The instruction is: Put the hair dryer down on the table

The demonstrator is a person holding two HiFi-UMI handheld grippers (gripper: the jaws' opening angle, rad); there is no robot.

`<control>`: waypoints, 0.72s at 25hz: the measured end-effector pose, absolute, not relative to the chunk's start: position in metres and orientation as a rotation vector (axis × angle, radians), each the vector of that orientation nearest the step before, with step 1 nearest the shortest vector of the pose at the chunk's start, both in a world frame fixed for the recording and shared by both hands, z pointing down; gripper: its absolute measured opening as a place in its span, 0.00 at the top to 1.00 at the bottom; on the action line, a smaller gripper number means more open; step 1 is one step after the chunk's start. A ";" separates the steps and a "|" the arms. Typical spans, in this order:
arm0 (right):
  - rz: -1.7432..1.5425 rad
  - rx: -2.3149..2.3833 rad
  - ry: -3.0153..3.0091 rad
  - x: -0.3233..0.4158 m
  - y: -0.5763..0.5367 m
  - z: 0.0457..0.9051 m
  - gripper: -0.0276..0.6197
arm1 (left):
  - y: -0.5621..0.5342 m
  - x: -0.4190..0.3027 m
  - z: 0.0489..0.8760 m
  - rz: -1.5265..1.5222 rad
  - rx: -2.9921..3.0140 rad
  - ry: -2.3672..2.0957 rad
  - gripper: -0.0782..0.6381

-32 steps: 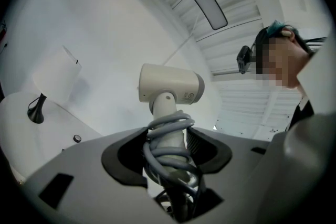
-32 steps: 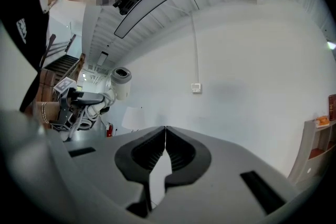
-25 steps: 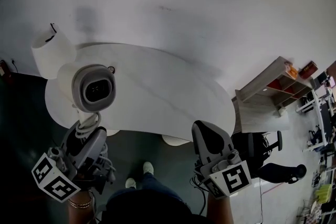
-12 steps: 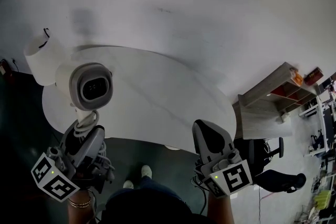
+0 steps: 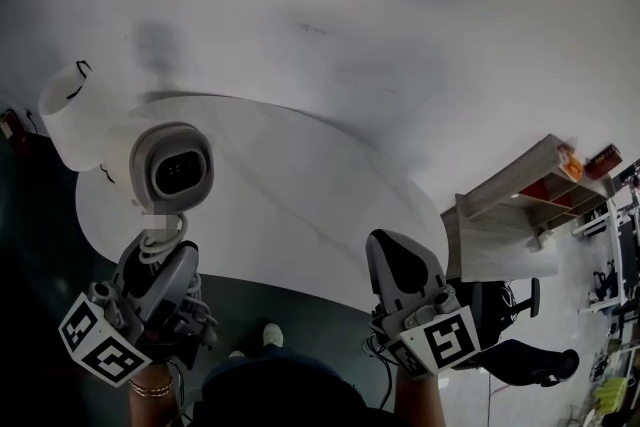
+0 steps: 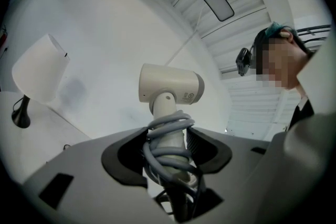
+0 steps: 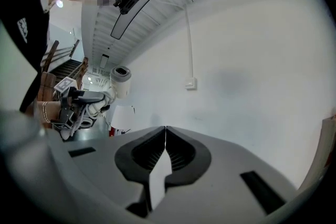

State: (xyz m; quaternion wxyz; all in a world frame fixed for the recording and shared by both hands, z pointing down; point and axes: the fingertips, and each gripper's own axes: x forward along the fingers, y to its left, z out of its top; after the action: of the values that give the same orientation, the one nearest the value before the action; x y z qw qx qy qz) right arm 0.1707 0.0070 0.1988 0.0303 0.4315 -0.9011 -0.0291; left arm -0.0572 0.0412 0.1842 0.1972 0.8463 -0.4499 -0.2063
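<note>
- Head view shows little change in the load over the last second. The hair dryer sits at almost the same spot in my frame, upright on its handle, with one end of its barrel turned up toward the camera.
- What did shift is the background. The table has slid down and toward me, its near edge now lower in frame. The lamp has drifted up and left, and the shelf unit has drifted right. I read that as the person closing on the table, not as the dryer being lowered.
- Left gripper is unchanged. In the left gripper view its jaws are clamped on the dryer's handle, pressing on the grey cord wound round it.
- Right gripper has stayed low at my right. In its own view the fingers are pressed together at the tips with nothing between them.
- The dryer is off the table, carried in the air. From above it overlaps the table's left end, just beside the lamp.
- For the task, I judge the approach is nearly done and the set-down itself has not begun. The next move calls for lowering it onto bare tabletop clear of the lamp. The looped cord may make it rock once let go.
</note>
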 end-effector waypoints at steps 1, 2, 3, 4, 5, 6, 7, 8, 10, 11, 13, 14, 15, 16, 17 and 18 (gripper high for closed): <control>-0.084 1.326 -2.786 0.171 0.005 0.198 0.93 | 0.039 -0.056 0.184 -0.581 2.369 -1.262 0.55; -0.083 1.323 -2.789 0.172 0.002 0.198 0.93 | 0.037 -0.055 0.184 -0.585 2.367 -1.264 0.55; -0.086 1.321 -2.788 0.174 0.000 0.199 0.93 | 0.035 -0.053 0.184 -0.588 2.365 -1.266 0.55; -0.091 1.318 -2.785 0.176 -0.003 0.200 0.93 | 0.033 -0.052 0.185 -0.591 2.363 -1.269 0.55; -0.094 1.314 -2.783 0.178 -0.006 0.201 0.93 | 0.031 -0.050 0.185 -0.592 2.361 -1.272 0.55; -0.090 1.309 -2.787 0.179 -0.008 0.201 0.93 | 0.029 -0.049 0.186 -0.592 2.360 -1.277 0.55; -0.084 1.304 -2.792 0.180 -0.009 0.201 0.93 | 0.028 -0.048 0.187 -0.592 2.359 -1.281 0.55; -0.080 1.300 -2.796 0.180 -0.010 0.202 0.93 | 0.027 -0.047 0.187 -0.592 2.357 -1.285 0.55; -0.076 1.299 -2.794 0.183 -0.013 0.204 0.93 | 0.024 -0.045 0.190 -0.597 2.355 -1.288 0.55; -0.074 1.302 -2.791 0.185 -0.014 0.206 0.93 | 0.022 -0.045 0.191 -0.599 2.354 -1.286 0.55; -0.065 1.309 -2.787 0.186 -0.018 0.207 0.93 | 0.019 -0.044 0.193 -0.596 2.349 -1.279 0.55; -0.060 1.311 -2.785 0.187 -0.020 0.208 0.93 | 0.017 -0.043 0.193 -0.590 2.347 -1.277 0.55; -0.058 1.311 -2.781 0.187 -0.023 0.210 0.93 | 0.014 -0.043 0.193 -0.584 2.346 -1.278 0.55; -0.057 1.311 -2.778 0.187 -0.025 0.211 0.93 | 0.012 -0.043 0.193 -0.580 2.347 -1.279 0.55; -0.053 1.312 -2.777 0.186 -0.027 0.211 0.93 | 0.010 -0.043 0.194 -0.578 2.349 -1.278 0.55; -0.049 1.315 -2.778 0.184 -0.029 0.211 0.93 | 0.007 -0.044 0.195 -0.576 2.351 -1.274 0.55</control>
State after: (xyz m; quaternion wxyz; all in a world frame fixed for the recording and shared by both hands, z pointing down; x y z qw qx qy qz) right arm 0.1842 -0.0287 0.2113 0.0339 0.4277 -0.9032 -0.0159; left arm -0.0443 0.0072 0.1946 0.2016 0.8419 -0.4560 -0.2063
